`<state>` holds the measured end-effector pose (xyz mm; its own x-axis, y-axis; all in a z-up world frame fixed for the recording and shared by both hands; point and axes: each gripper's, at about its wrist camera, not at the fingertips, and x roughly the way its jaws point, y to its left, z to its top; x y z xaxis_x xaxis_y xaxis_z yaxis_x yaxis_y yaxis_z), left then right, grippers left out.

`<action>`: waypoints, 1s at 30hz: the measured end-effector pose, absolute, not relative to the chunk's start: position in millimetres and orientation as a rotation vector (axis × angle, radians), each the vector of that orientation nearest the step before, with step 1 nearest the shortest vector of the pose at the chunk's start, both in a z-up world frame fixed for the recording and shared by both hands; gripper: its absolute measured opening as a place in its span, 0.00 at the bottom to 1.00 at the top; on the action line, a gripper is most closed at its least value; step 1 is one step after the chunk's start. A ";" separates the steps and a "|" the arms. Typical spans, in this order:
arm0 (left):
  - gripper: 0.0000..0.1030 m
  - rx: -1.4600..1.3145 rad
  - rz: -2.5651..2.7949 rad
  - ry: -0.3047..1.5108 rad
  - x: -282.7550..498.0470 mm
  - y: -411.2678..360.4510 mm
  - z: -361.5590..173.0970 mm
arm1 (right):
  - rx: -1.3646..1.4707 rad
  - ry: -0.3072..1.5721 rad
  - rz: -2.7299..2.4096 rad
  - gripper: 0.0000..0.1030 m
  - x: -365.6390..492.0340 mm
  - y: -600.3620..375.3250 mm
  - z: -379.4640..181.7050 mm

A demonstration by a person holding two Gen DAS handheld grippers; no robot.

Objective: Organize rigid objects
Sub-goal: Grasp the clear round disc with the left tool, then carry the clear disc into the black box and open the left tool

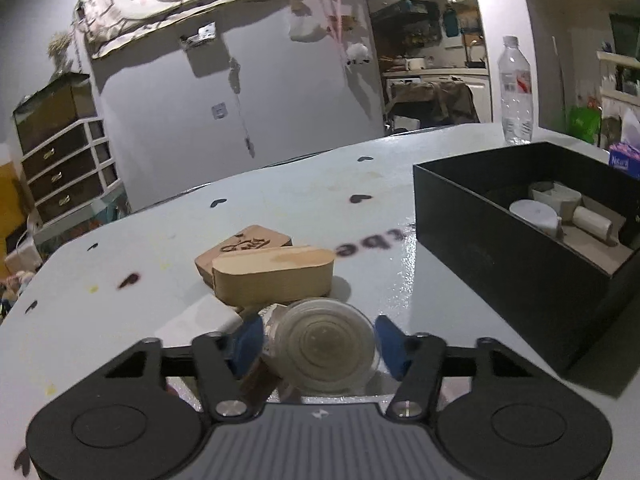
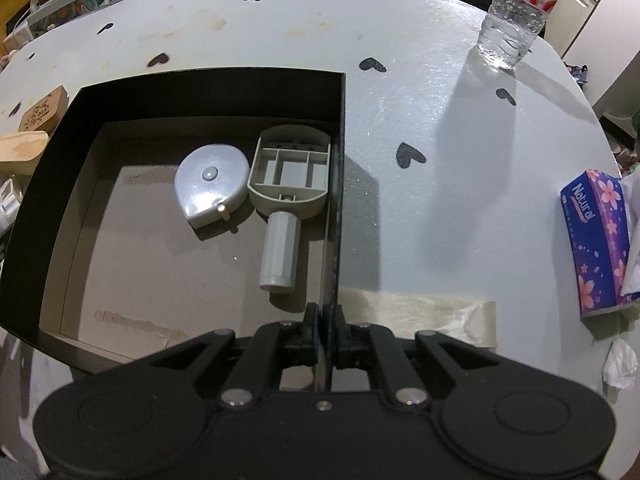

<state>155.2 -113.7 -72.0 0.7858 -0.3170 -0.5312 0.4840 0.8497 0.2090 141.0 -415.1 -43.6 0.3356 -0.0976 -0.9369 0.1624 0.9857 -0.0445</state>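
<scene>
In the left wrist view my left gripper (image 1: 320,340) stands open around a round clear plastic container (image 1: 326,346), its blue fingertips (image 1: 390,344) close on either side. Just beyond lie an oblong wooden box (image 1: 274,278) and an engraved wooden block (image 1: 250,246). The black box (image 1: 500,248) stands to the right. In the right wrist view my right gripper (image 2: 323,326) is shut on the right wall of the black box (image 2: 340,184). Inside lie a grey teardrop tape measure (image 2: 210,184) and a grey handled plastic part (image 2: 286,196).
A water bottle (image 2: 516,12) stands at the table's far right; it also shows in the left wrist view (image 1: 516,92). A purple tissue pack (image 2: 596,240) and crumpled tissue (image 2: 620,364) lie at the right edge. Masking tape (image 2: 420,320) is stuck to the table (image 2: 440,120).
</scene>
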 end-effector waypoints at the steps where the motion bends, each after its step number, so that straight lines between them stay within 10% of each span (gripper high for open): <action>1: 0.54 0.344 -0.446 0.508 154.4 -113.4 -70.8 | 0.060 1.215 -0.169 0.07 140.5 -415.2 -43.6; 30: 0.50 0.138 -0.759 0.434 180.9 -189.7 -1.4 | 0.033 1.224 -0.117 0.07 142.4 -415.1 -42.6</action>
<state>180.9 -189.7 -1.4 0.6422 -0.6358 -0.4281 0.6918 0.7213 -0.0336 142.4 -415.1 -42.6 0.3348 -0.0716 -0.9396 0.1072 0.9935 -0.0375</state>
